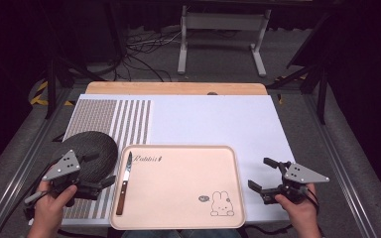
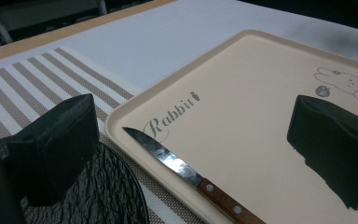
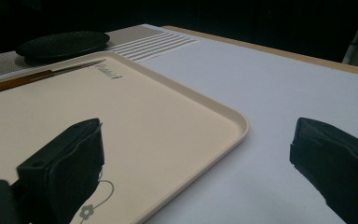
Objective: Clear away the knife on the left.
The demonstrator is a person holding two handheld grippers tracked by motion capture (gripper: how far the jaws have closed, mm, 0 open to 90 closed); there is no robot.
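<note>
- A pale peach rectangular plastic tray (image 1: 188,193), printed with the word "Rabbit" and a small rabbit drawing, is lying in the lower middle of the high view, on a white sheet (image 1: 213,119) that is covering the table.
- A knife with a steel blade and a brown riveted wooden handle (image 1: 124,186) is resting inside the tray along its left edge, its tip pointing toward the top of the frame, beside the printed word.
- A black round textured plate (image 1: 92,148) is sitting at the lower left of the high view, just left of the tray, on a beige-and-white striped placemat (image 1: 111,119).
- The left gripper (image 1: 94,186) is hovering at the lower left, held in the person's left hand (image 1: 52,203), over the near edge of the black plate; its jaws are standing wide apart with nothing between them. In the left gripper view the knife (image 2: 186,172) is showing in the gap between the jaws.
- The right gripper (image 1: 265,173) is hovering at the lower right, held in the right hand (image 1: 297,208), just right of the tray over the white sheet; its jaws are also spread apart and holding nothing.
</note>
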